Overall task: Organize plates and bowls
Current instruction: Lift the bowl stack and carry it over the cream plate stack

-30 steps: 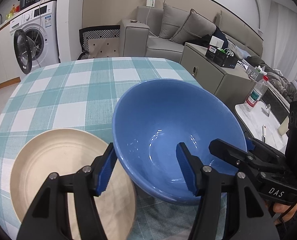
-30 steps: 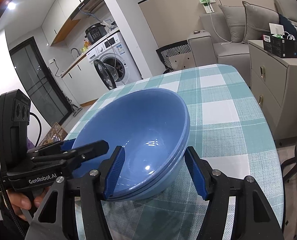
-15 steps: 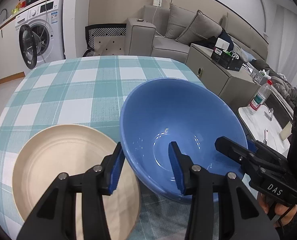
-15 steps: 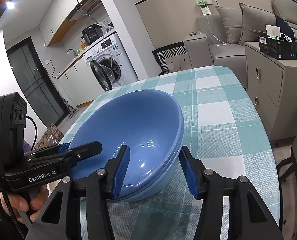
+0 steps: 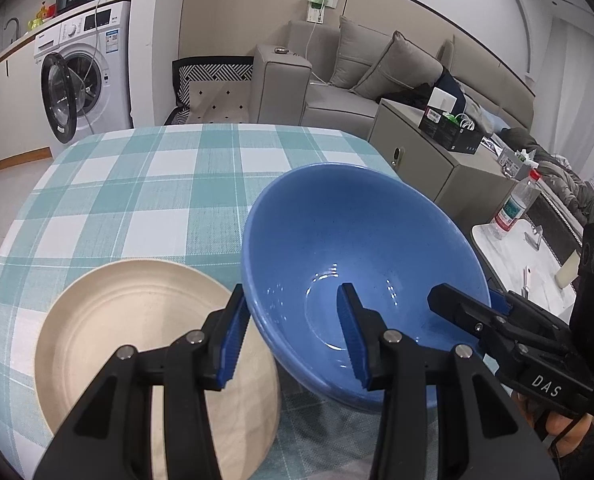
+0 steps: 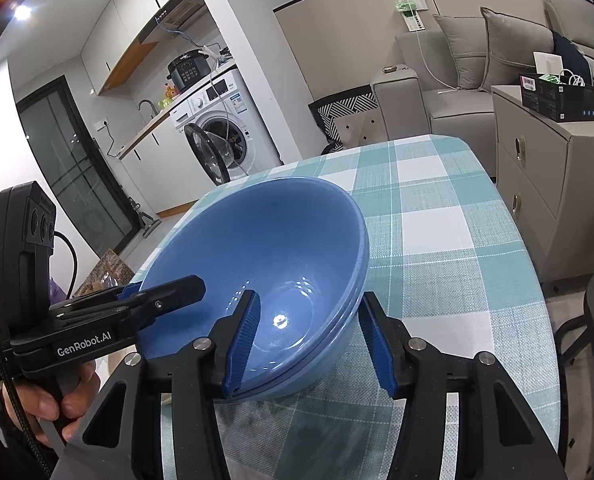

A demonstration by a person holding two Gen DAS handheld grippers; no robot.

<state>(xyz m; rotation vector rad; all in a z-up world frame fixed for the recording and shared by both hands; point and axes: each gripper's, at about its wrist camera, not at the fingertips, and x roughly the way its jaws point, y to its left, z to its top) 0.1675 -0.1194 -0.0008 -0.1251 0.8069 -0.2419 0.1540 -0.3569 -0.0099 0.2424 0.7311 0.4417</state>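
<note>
While your left gripper (image 5: 291, 312) straddles the wall of the blue bowls (image 6: 281, 248) on one side, your right gripper (image 6: 309, 320) straddles the opposite wall. The right wrist view shows 2 rims, 1 nested inside the other, so this is a stack of 2 bowls. It sits on the checked teal and white tablecloth (image 5: 137, 184), near the table's front edge and close to you.

Both sets of jaws have just been closing, each with the bowl wall between them. On the left tool, 1 blue pad lies against the outside of the wall and the other sits inside the basin. The right tool mirrors that, with 1 pad inside and 1 outside. Both grips are partly closed, pinching the sloped wall.

Just beside the bowls, on the left tool's side, lies a beige plate (image 5: 129, 320). Its edge runs under the left tool's outer finger. Whether plate and bowls touch, you cannot tell. Your left hand (image 6: 45, 404) wraps the handle of its tool.
</note>
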